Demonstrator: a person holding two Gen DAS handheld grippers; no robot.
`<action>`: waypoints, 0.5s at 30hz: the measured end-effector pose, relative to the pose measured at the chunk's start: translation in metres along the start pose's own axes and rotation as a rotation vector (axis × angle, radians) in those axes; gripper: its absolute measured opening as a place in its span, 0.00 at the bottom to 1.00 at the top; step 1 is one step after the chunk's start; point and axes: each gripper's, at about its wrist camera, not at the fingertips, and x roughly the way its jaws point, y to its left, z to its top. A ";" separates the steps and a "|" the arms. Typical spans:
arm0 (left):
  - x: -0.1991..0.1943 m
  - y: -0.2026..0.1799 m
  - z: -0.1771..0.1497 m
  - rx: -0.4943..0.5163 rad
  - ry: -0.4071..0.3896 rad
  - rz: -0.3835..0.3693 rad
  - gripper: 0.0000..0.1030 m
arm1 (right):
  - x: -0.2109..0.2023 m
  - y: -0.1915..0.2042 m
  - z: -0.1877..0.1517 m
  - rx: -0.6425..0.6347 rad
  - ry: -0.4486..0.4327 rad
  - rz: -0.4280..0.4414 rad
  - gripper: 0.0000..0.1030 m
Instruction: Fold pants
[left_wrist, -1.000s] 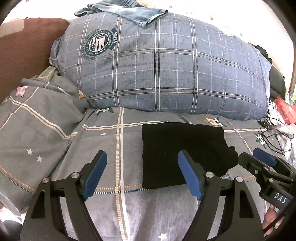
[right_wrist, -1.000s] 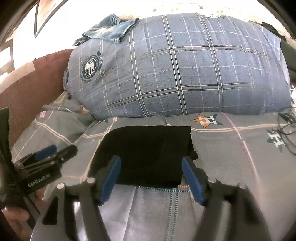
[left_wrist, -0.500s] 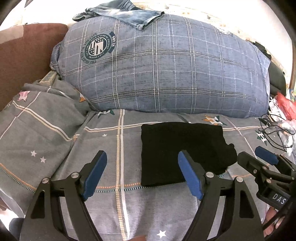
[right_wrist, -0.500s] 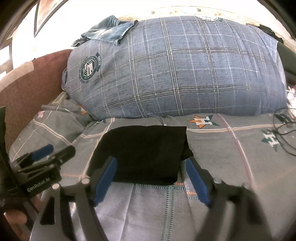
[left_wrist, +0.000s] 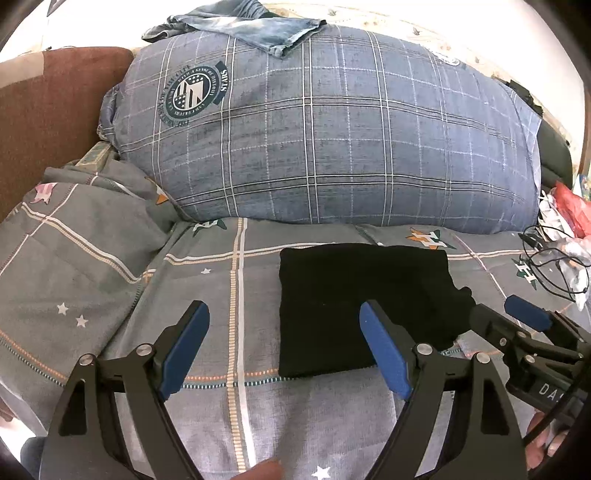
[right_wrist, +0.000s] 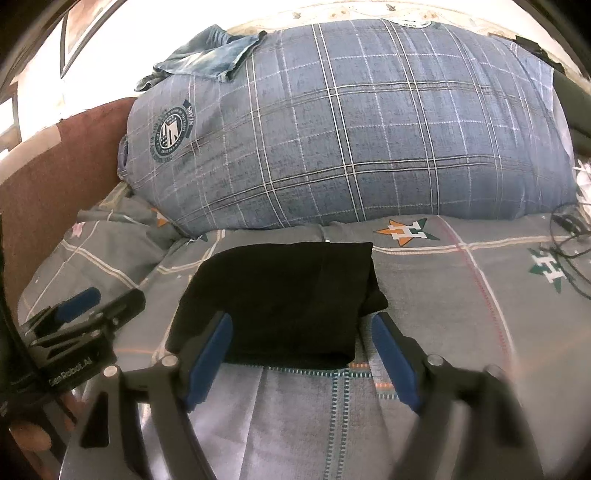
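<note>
The black pants (left_wrist: 354, 302) lie folded into a compact rectangle on the grey bedsheet (left_wrist: 221, 288), with a small flap sticking out at their right side. My left gripper (left_wrist: 282, 310) hovers open over the pants' near left edge, nothing pressed between its blue pads. In the right wrist view the pants (right_wrist: 280, 295) sit just ahead of my right gripper (right_wrist: 303, 319), which is open and straddles their near edge without gripping. Each gripper shows in the other's view: the right gripper (left_wrist: 517, 321) at the pants' right, the left gripper (right_wrist: 85, 302) at their left.
A big blue plaid pillow (left_wrist: 332, 140) fills the back of the bed, with a denim garment (left_wrist: 258, 29) on top. A brown headboard (left_wrist: 44, 110) stands at the left. Black cables (left_wrist: 554, 266) and a red bag (left_wrist: 569, 206) lie at the right.
The right gripper's jaws have spread a little wider and it has drawn back slightly from the pants. The left gripper and the pants have stayed put.
</note>
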 end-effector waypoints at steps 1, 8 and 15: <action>0.000 -0.001 0.000 0.002 -0.001 0.003 0.82 | 0.001 -0.001 0.000 0.002 0.001 0.000 0.77; 0.003 -0.003 0.001 0.009 0.001 0.009 0.82 | 0.002 -0.003 0.000 0.011 -0.009 -0.004 0.77; 0.006 -0.001 0.000 0.004 0.012 0.016 0.82 | 0.010 0.001 0.000 -0.004 0.007 0.002 0.78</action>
